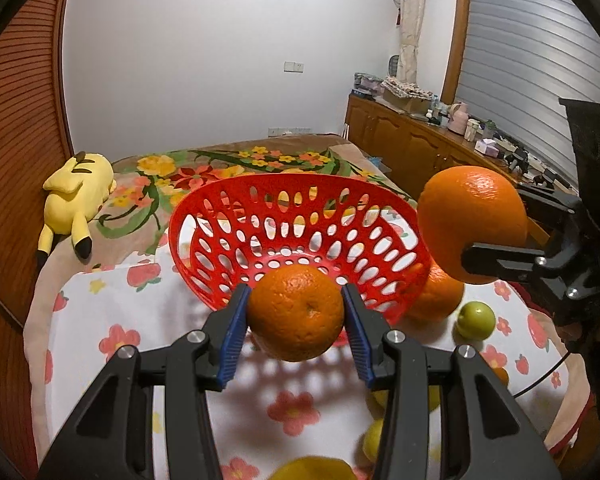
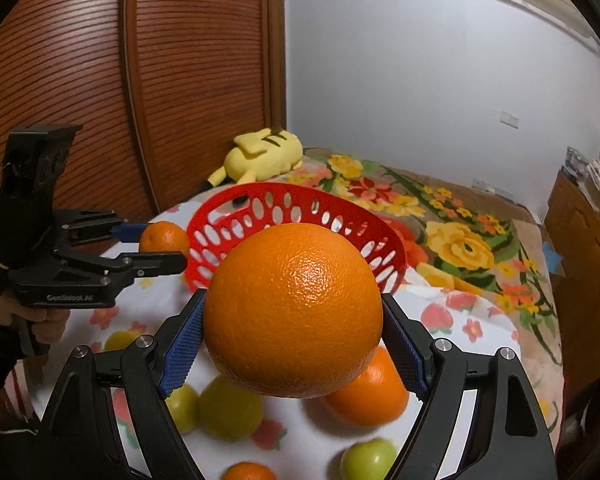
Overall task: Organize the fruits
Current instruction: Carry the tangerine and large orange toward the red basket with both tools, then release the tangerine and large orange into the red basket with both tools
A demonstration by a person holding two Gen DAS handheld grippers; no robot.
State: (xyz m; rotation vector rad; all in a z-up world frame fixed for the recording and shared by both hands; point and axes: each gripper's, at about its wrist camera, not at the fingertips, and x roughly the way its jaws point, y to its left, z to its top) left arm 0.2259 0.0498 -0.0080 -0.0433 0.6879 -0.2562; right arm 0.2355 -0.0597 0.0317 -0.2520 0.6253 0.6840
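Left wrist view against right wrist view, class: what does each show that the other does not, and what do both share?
Only the left wrist view shows the wooden sideboard and shuttered window. Only the right wrist view shows the person's hand holding the left gripper. Both share the red basket, the yellow plush toy, and an orange clamped in each gripper: small orange left, large orange in the right gripper.

Oranges, four counted: a large orange (image 2: 292, 316) at centre, a small orange (image 2: 164, 240) far left, a third orange (image 2: 368, 392) near right, and a fourth orange (image 2: 248, 476) cut off by the near edge. Green fruits, four counted: (image 2: 120, 340), (image 2: 184, 412), (image 2: 230, 408), (image 2: 368, 460). Red perforated basket (image 1: 300, 192): one. Yellow plush toy (image 1: 78, 196): one.
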